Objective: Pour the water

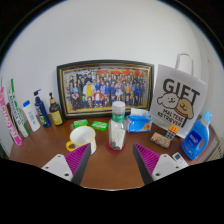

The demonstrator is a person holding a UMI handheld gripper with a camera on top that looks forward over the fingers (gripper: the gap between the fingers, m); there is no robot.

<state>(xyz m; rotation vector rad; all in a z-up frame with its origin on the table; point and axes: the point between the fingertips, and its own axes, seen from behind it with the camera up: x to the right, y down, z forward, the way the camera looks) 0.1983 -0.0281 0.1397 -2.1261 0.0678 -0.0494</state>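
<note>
— From the gripper view, what's it holding?

— Nothing. The gripper (108,165) has its jaws spread wide, the purple pads (77,159) facing each other across bare table (110,175). The bottle (118,126) stands just ahead of the jaws, a touch right of the midline, not between them yet.

— And the cup?

— The white cup (83,138) sits ahead of the left finger, just left of the bottle, with a small gap between the two. I'd guess that's where the water goes.

— Which way is the bottle pointing?

— Upright. Long axis vertical, green cap on top, base on the table. I can't tell whether the cap is screwed tight.

— So how should the grab go?

— I'd say bring the jaws straight forward, shifted slightly right so the bottle centres between the pads, and close around the middle of the body, below the label. Too high and it could tip when lifted; too far left and the left finger may nudge the cup.

— Anything crowding it?

— A blue packet (139,121) lies just right of the bottle, beyond the right finger, and a gift bag (178,100) stands behind that. The framed photo (105,88) leans against the wall well beyond. Keep the right finger low and narrow on approach, I reckon.
</note>
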